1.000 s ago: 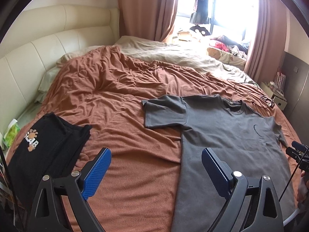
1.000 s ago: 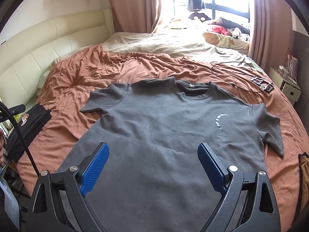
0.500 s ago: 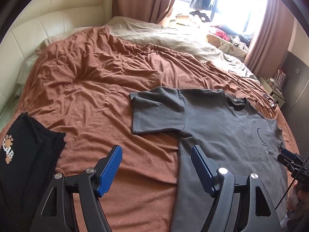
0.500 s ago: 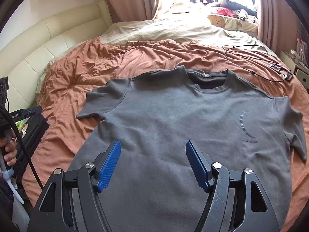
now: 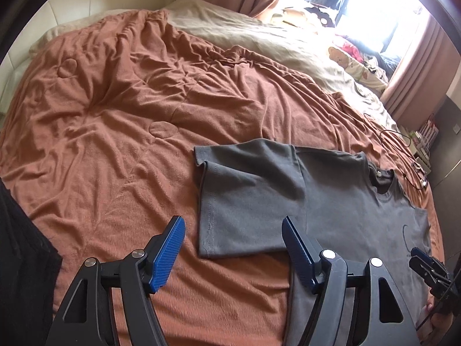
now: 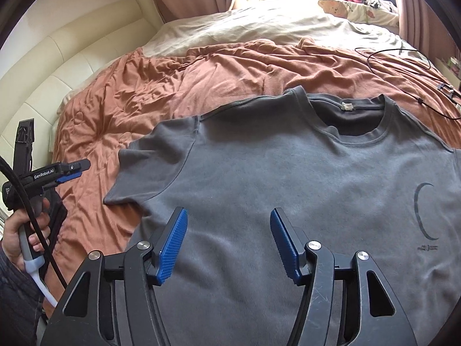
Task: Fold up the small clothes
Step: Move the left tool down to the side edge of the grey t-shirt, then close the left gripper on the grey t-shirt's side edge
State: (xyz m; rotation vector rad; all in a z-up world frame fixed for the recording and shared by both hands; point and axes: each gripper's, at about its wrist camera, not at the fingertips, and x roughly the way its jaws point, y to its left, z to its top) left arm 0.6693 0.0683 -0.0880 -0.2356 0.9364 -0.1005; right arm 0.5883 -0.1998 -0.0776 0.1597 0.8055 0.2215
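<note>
A grey T-shirt (image 6: 288,190) lies flat, front up, on the brown blanket (image 5: 115,115), collar toward the window. Its left sleeve (image 5: 247,199) is spread out on the blanket. My left gripper (image 5: 232,225) hovers just short of that sleeve's lower edge; its jaws are closing and the blue pads (image 5: 168,248) press on nothing. My right gripper (image 6: 229,219) hangs over the shirt's chest with its jaws also closing and no cloth pinched. The left gripper (image 6: 70,170) shows at the left of the right wrist view, held by a hand (image 6: 20,230).
A folded black garment (image 5: 20,259) lies at the bed's near left edge. A black cable (image 6: 403,54) lies on the blanket beyond the collar. Beige sheet (image 6: 259,28) and cushions (image 6: 360,5) fill the far side; a cream headboard (image 6: 72,66) stands left.
Both grippers have come forward and lower toward the shirt, and both pairs of jaws have narrowed. The left sleeve now sits close before the left gripper; the black garment has slid to the frame's edge.
</note>
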